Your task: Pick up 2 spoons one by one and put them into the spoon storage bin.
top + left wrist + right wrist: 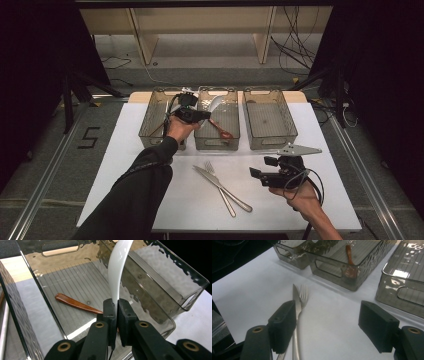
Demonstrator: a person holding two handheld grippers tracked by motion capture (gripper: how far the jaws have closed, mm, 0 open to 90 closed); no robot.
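Clamping white spoon, left gripper clenched, spoon rising above middle bin.

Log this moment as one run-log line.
left gripper: shut on white plastic spoon, over middle smoked-plastic bin | brown wooden spoon: in that bin | right gripper: open, empty | metal knife, fork: on table

Knife and fork crossed on table; right bin.
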